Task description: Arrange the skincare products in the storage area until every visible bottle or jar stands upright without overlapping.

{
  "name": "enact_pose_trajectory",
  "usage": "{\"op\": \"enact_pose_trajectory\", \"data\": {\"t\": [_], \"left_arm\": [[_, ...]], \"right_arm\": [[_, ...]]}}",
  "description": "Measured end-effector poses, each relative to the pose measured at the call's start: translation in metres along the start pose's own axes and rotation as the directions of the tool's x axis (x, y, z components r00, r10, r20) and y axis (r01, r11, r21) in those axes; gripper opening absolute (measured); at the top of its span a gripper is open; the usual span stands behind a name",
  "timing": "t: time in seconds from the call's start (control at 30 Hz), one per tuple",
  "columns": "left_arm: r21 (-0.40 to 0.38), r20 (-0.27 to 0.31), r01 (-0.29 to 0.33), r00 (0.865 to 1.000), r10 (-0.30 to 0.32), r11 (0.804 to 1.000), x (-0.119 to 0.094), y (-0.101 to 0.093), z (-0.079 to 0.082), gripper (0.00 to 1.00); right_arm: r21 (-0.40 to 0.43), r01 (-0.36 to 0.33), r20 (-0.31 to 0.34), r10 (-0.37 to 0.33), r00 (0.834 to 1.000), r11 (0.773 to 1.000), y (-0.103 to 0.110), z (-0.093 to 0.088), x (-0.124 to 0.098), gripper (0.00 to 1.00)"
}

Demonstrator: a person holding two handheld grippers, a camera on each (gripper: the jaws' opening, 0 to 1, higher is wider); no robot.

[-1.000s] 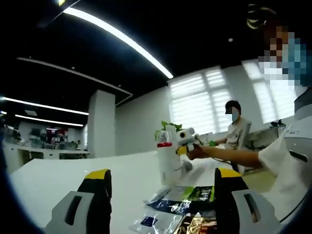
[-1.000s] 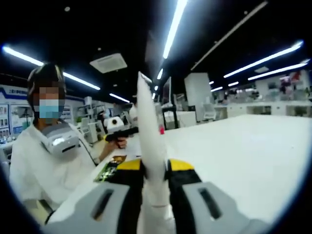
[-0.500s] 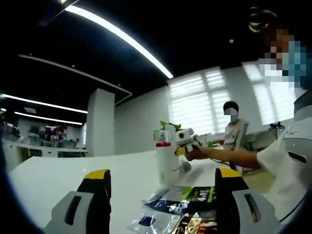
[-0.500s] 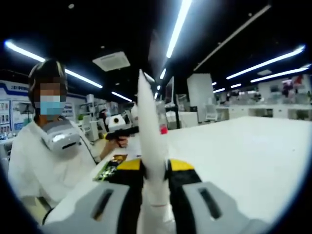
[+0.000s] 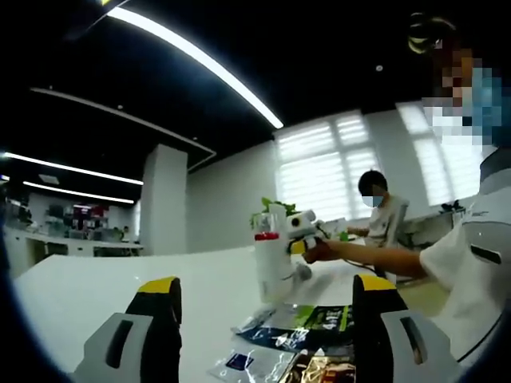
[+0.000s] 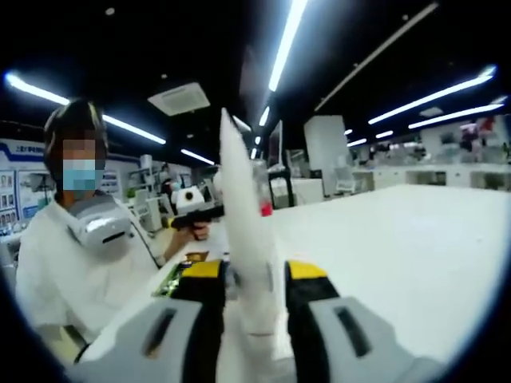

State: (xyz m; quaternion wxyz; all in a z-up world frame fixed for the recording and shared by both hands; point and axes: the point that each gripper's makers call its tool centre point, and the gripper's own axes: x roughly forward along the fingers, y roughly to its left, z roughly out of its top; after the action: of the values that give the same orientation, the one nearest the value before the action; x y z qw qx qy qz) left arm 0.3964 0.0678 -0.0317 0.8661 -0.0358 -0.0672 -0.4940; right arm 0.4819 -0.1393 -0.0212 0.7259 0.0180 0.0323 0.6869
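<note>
Right gripper view: a white tube [image 6: 246, 263] is seen standing on end between the jaws of the right gripper [image 6: 255, 281], which look slightly parted around it, so whether it is gripped cannot be told. In the left gripper view the left gripper [image 5: 263, 307] is held with jaws wide and empty above flat sachets [image 5: 307, 323] on the white table [image 5: 88, 283]. A white bottle [image 5: 270, 267] with a red band is seen upright beyond them. A topple is judged likely (the tube being tall and narrow) if it is let go off balance.
</note>
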Motion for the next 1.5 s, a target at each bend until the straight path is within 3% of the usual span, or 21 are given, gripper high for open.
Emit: {"op": "enact_pose_trajectory", "data": {"t": [0.27,0.4,0.7,0.93,1.07,1.5], "left_arm": [[-0.005,0.0,-0.001,1.0,0.001,1.0,-0.001,0.002,0.0,0.91],[-0.008,0.002,-0.001,1.0,0.001,1.0,-0.001,0.002,0.001,0.91],[-0.009,0.002,-0.004,1.0,0.004,1.0,-0.001,0.004,0.001,0.91],[-0.022,0.004,-0.001,1.0,0.001,1.0,0.0,0.003,0.001,0.91],[-0.018,0.005,-0.008,1.0,0.008,1.0,0.0,0.005,0.001,0.91],[-0.007,0.017,-0.017,1.0,0.017,1.0,-0.001,0.006,0.004,0.89]], "right_arm": [[-0.021,0.047,0.038,-0.047,0.998,0.999,-0.003,0.012,-0.006,0.37],[0.012,0.04,0.058,-0.04,0.998,0.999,0.001,0.015,-0.009,0.38],[0.031,0.116,0.107,-0.119,0.987,0.993,-0.007,0.024,-0.035,0.51],[0.008,0.157,0.091,-0.157,0.983,0.988,-0.008,0.028,-0.051,0.53],[0.003,0.181,0.117,-0.18,0.977,0.984,-0.01,0.036,-0.063,0.53],[0.041,0.252,0.082,-0.254,0.964,0.967,-0.025,0.027,-0.098,0.58]]}}
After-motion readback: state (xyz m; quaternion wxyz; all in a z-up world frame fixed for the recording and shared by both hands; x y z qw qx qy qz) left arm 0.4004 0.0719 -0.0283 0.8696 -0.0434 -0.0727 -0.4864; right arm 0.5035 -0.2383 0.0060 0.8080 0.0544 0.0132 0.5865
